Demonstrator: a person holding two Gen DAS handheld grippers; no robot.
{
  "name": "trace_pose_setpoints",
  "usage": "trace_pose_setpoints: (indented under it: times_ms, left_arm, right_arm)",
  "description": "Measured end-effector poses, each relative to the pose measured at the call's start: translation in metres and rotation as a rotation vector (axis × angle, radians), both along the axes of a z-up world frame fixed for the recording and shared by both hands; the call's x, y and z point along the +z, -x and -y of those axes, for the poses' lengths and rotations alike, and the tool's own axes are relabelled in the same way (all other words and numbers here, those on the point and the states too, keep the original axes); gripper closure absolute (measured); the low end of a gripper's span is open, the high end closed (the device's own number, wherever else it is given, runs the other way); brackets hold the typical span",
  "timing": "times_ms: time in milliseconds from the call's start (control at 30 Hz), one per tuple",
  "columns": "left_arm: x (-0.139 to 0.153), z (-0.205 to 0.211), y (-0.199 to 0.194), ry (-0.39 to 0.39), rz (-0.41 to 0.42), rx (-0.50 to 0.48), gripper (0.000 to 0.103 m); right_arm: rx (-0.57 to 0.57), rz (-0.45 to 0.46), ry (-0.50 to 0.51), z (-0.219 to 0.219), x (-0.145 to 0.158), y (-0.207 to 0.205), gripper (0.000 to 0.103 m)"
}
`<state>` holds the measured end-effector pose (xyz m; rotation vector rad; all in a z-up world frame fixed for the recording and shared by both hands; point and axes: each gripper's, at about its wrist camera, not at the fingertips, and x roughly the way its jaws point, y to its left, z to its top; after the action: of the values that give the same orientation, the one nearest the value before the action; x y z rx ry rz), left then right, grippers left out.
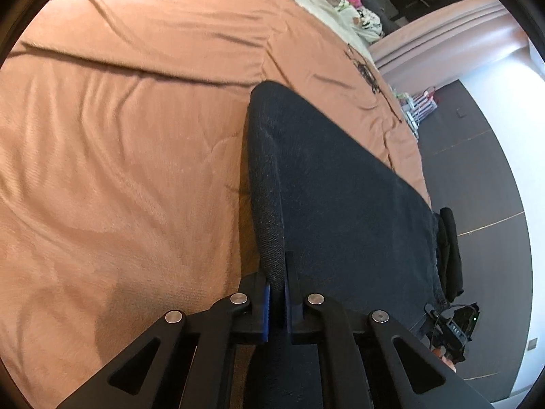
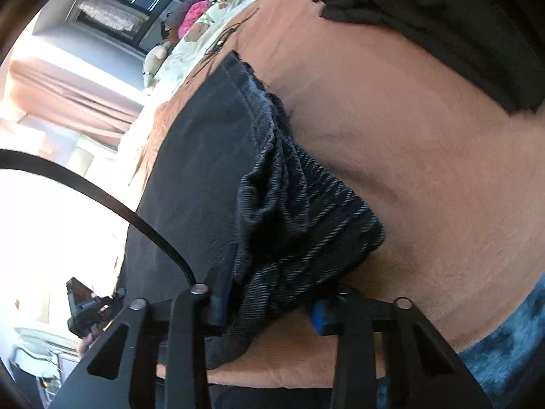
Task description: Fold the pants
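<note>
Pants [image 1: 340, 187] on blanket [image 1: 119, 136]; dark clothes [image 2: 425, 17] nearby

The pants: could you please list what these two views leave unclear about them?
- Left wrist view: the far side of the pants hangs out of sight.
- Right wrist view: the right gripper has the bunched waistband between its fingers; contact unclear.
- Neither view shows the hems.

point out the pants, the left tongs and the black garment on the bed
pants [image 1: 340, 184], left wrist view, flat dark panel.
left tongs [image 1: 276, 306], left wrist view, between the blue pads, shut on the pants' edge.
black garment [image 2: 442, 17], right wrist view, its crumpled middle.
</note>
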<state>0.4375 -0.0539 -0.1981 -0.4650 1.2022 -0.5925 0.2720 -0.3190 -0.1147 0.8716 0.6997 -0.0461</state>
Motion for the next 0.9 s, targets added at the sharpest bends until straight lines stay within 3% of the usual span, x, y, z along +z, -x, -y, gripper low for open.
trace_pose_setpoints:
  times_ms: [433, 900]
  left_arm:
    - [0.036, -0.028, -0.007, -0.022, 0.070, 0.027, 0.097]
    - [0.042, -0.128, -0.004, -0.032, 0.080, 0.123, 0.097]
  right_arm:
    - [0.087, 0.029, 0.032, -0.037, 0.030, -0.021, 0.081]
    - [0.273, -0.024, 0.103, -0.102, 0.045, -0.118, 0.081]
